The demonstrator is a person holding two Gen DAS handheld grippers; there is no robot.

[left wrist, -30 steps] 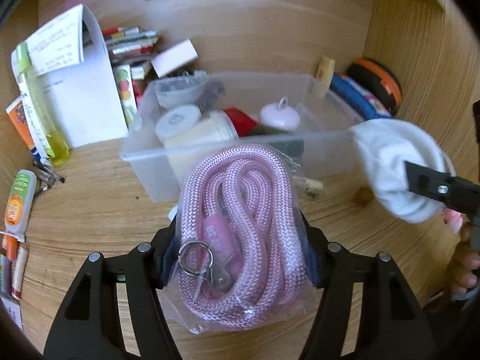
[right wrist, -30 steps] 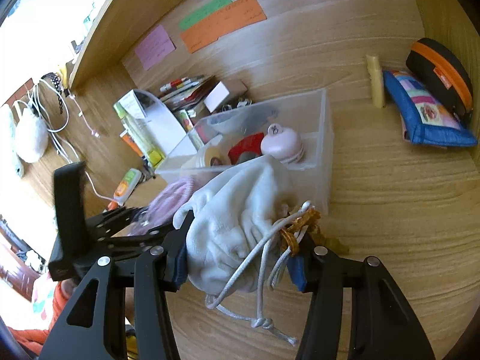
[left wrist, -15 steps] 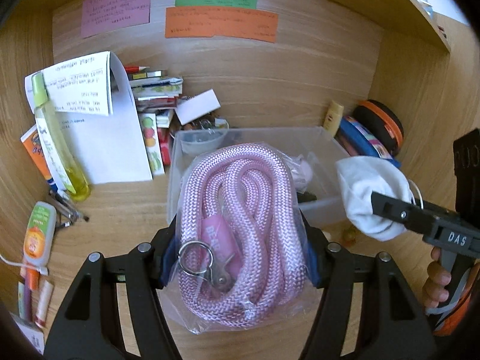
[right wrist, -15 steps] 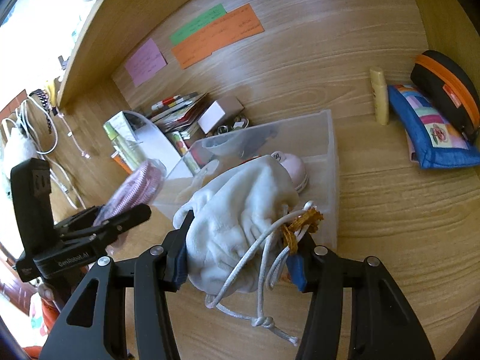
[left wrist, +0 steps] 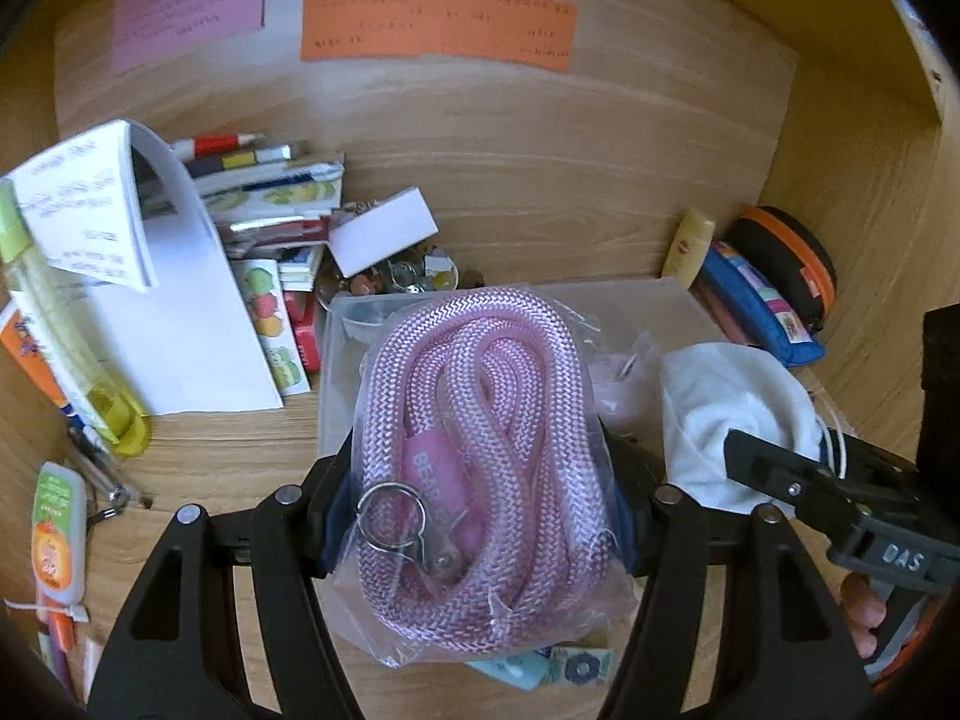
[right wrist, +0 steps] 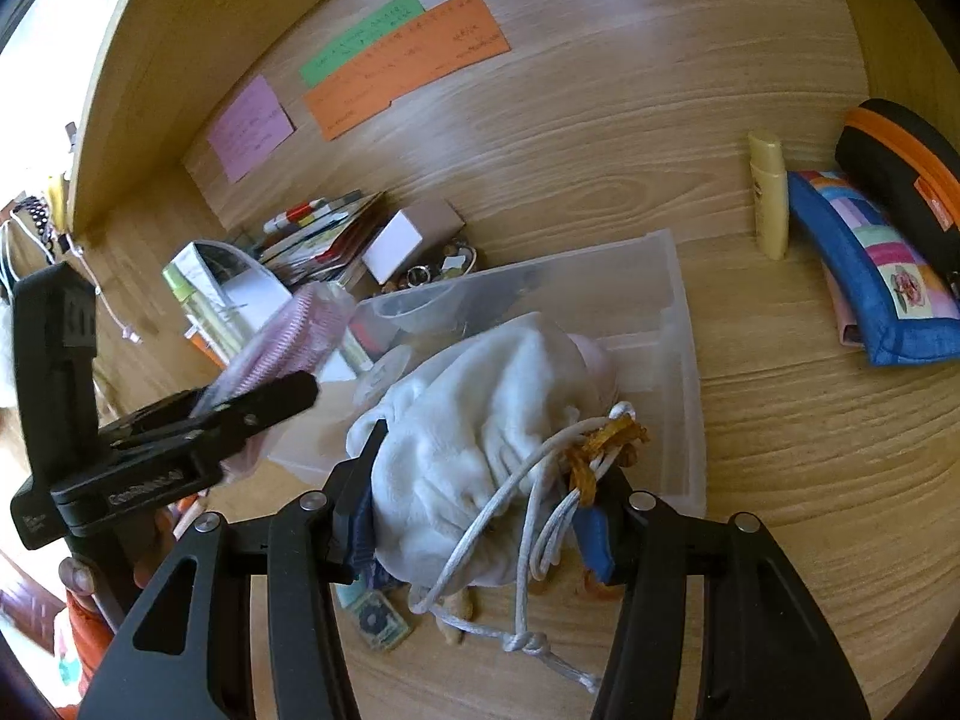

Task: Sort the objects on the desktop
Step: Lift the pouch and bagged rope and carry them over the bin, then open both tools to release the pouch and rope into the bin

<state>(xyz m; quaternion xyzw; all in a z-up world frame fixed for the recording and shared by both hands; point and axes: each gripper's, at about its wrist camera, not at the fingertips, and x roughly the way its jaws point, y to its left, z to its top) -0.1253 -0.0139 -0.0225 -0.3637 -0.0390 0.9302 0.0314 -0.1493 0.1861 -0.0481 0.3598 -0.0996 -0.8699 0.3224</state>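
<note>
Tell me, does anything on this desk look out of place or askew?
Yes. Behind the clear plastic bin, a white sheet of paper curls over at its top, and the booklets and pens beside it lie in a slanted heap. A small teal card lies loose on the wooden desk.

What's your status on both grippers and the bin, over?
Left gripper shut on bagged pink rope. Right gripper shut on white drawstring pouch. Both held above clear bin, which is already part full. Nothing blocking.
</note>
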